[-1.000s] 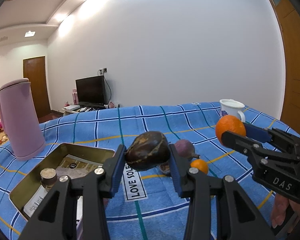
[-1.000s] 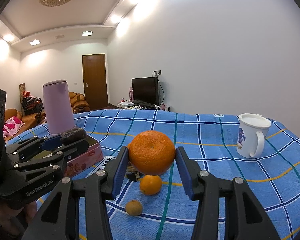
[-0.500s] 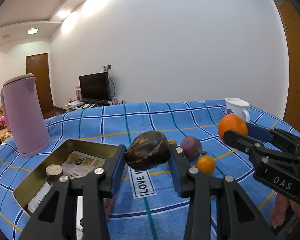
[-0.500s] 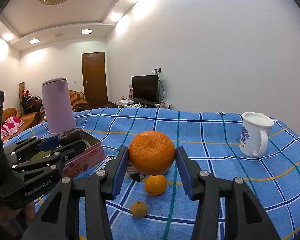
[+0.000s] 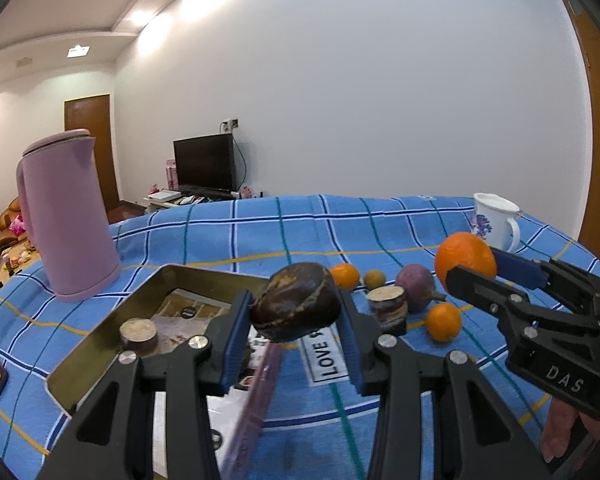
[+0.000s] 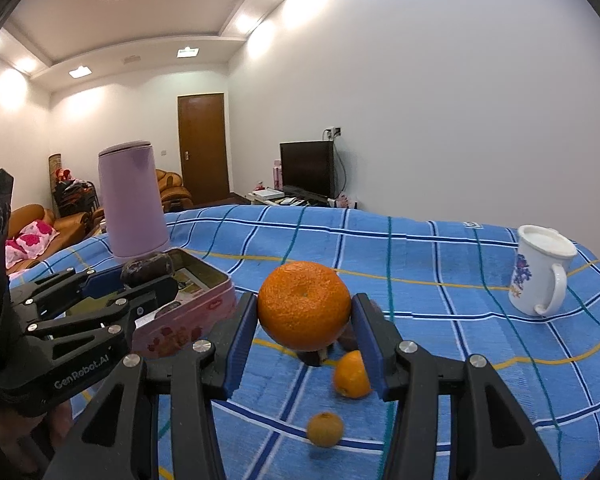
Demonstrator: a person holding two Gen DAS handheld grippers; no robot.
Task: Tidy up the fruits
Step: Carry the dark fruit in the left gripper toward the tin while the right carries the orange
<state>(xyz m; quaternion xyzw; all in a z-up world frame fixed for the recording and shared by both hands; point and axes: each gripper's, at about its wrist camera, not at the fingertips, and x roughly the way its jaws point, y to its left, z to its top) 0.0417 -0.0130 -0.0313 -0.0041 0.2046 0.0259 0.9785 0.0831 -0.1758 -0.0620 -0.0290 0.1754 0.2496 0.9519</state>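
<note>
Above the near rim of the open tin (image 5: 100, 344), my left tongs (image 5: 296, 312) grip a dark brown, streaked fruit (image 5: 296, 306), its pads pressed on both sides and the fruit clear of the cloth. Just right of the tin, my right tongs (image 6: 305, 322) clamp a large orange (image 6: 305, 306), held off the blue checked desk cloth (image 6: 440, 280). Inside the tin lies a short round slice (image 5: 138, 334) on printed paper.

Right of the tin, on the cloth, wait a purple fruit (image 5: 414, 286), a cut stump-like piece (image 5: 387, 304), two small oranges (image 5: 443, 322) and a little yellowish fruit (image 5: 374, 279). Behind the tin stands a lilac kettle (image 5: 70, 220); well right of it stands a flowered mug (image 6: 540, 272).

My worry: the brown fruit is rounded and held only at its flanks, so a tilt as I lower it could let it roll out and land on the rim, not inside. The two tongs sit near each other by the tin, and bringing both in together could knock them, or tip the light tin. The orange looks heavy for a side pinch and may slip and scatter the loose fruits below.

Readable writing: "LOVE" on a white label (image 5: 326, 354) on the cloth right of the tin, "DAS" on the right tongs' body, "GenRobot.AI" on the left tongs' body.
</note>
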